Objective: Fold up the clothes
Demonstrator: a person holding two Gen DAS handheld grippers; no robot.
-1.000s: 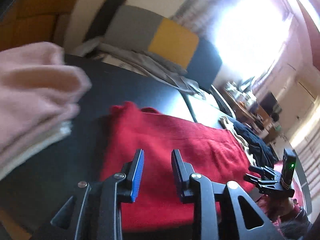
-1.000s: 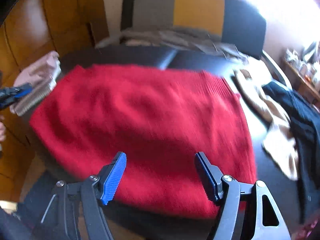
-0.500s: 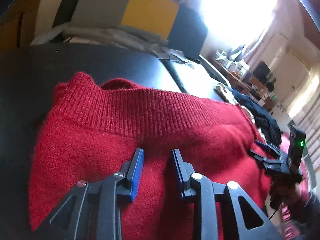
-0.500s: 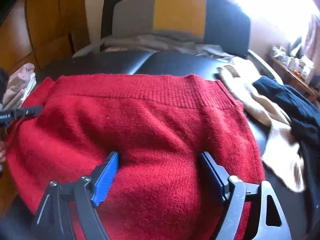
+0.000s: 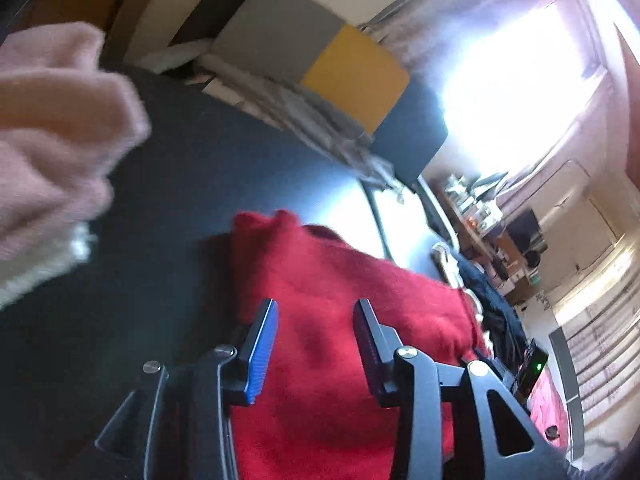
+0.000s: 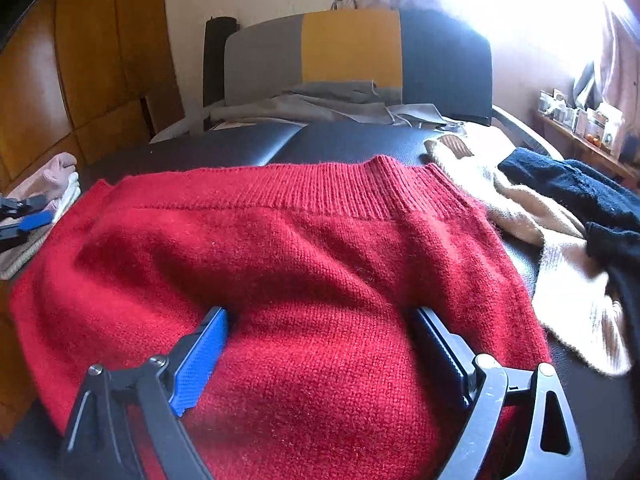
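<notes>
While the red sweater lies flat across the black table, ribbed hem toward the far edge, the right gripper opens wide, fingers sunk into its near part; the left gripper, also opening and empty, hovers at its left end.

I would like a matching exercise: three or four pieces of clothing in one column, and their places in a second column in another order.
Column one:
1. red sweater
2. pink folded garment
3. beige garment
4. dark navy garment

Column two:
A. far right, partly on the beige piece
B. middle of the black surface
C. left edge
D. just right of the red piece

Pairs: 1-B, 2-C, 3-D, 4-A
</notes>
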